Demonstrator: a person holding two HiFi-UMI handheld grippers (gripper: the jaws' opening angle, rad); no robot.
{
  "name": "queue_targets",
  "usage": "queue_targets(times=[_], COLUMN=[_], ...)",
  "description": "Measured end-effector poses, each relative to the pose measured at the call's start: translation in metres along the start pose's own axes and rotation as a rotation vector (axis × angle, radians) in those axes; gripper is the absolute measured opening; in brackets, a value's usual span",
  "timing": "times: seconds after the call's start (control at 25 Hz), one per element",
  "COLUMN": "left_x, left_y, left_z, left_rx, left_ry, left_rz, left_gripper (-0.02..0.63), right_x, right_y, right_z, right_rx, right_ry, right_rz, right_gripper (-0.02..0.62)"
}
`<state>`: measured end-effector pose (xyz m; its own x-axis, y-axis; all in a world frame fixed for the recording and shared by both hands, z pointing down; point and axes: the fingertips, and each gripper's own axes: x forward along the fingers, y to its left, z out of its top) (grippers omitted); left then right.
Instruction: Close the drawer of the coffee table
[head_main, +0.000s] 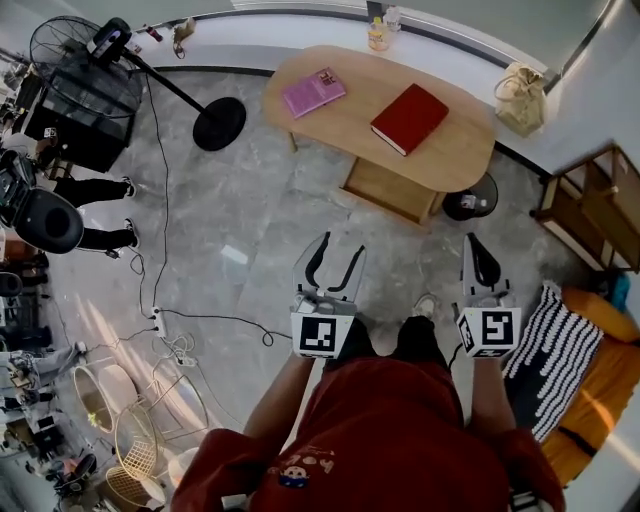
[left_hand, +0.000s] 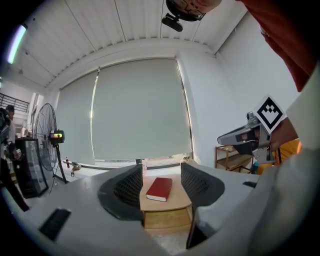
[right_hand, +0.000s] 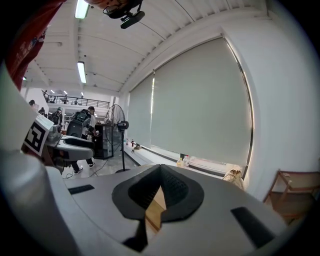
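A person in a red top (head_main: 385, 430) stands on the grey floor (head_main: 250, 200) holding both tools low and well short of the furniture. The left gripper (head_main: 340, 248) has its jaws spread with nothing between them; the right gripper (head_main: 474, 243) has its jaws pressed together, empty. Ahead, the drawer (head_main: 392, 190) juts out, open, from under the oval wooden tabletop (head_main: 455, 150). On top lie a red book (head_main: 409, 118) and, farther left, a pink book (head_main: 313, 92).
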<state>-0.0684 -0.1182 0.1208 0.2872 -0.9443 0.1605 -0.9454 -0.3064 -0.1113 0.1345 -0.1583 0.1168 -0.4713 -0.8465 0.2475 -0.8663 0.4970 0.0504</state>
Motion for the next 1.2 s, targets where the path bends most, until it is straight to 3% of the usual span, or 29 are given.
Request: queue_targets(times=[0.28,0.52,0.92,1.2], left_x=[0.017,0.032,0.045,0.069], left_y=[-0.011,-0.021,-0.040,-0.057], left_z=[-0.046,-0.107,-0.258,-0.381], left_rx=[-0.021,0.067,0.012,-0.045], left_ry=[0.037,0.110,0.252,0.249], left_rz=[-0.019,-0.076,-0.111,-0.093], left_gripper=[0.242,0.242,0.242,0.242], right_x=[0.017,0.038,0.065,0.093], right_y=[0.013,0.027,0.059,0.079], right_z=[-0.045,-0.101,-0.232,-0.362], right_rx=[0.014,0.012,0.068,0.081], right_ry=[0.069,0.108,0.220,0.272], right_rz=[0.037,0.092,0.136,0.197], right_gripper=[-0.003,-0.003,-0.003,-0.003])
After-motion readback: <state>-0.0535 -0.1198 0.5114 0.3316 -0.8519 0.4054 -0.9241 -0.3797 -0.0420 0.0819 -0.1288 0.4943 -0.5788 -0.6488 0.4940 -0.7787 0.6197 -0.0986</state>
